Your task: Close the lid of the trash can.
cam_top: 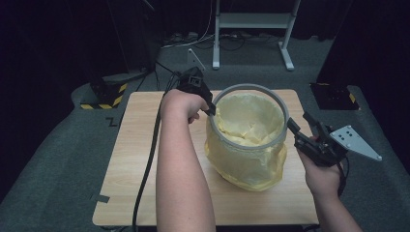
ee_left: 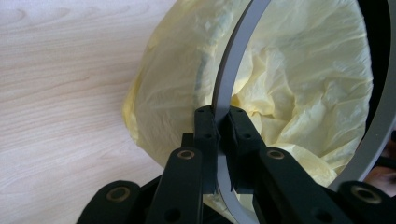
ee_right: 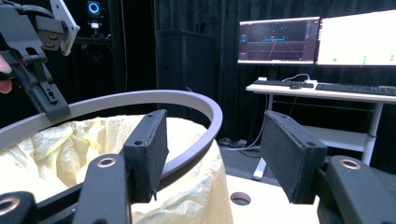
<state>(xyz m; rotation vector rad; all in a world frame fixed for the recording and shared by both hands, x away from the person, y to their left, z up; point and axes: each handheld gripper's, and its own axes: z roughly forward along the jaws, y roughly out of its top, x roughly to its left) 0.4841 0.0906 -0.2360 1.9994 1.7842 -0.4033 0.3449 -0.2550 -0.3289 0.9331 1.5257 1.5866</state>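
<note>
A grey ring [cam_top: 251, 88] holds the mouth of a yellow plastic bag [cam_top: 246, 162] that stands on the wooden table [cam_top: 130, 159]. My left gripper [cam_top: 211, 109] is at the ring's left side. In the left gripper view the left gripper [ee_left: 223, 114] is shut on the ring [ee_left: 233, 60], with the bag [ee_left: 308, 79] behind it. My right gripper [cam_top: 300, 122] is at the ring's right side, open. In the right gripper view the ring [ee_right: 140, 99] curves in beside one pad [ee_right: 152, 149] of the open right gripper [ee_right: 215, 140]; the left gripper [ee_right: 49, 100] clamps the far side.
A white desk frame [cam_top: 251, 21] stands on the floor beyond the table. The right gripper view shows two lit monitors [ee_right: 317, 39] on a desk and a round hole [ee_right: 240, 198] in the tabletop. Bare wood lies left of the bag and in front of it.
</note>
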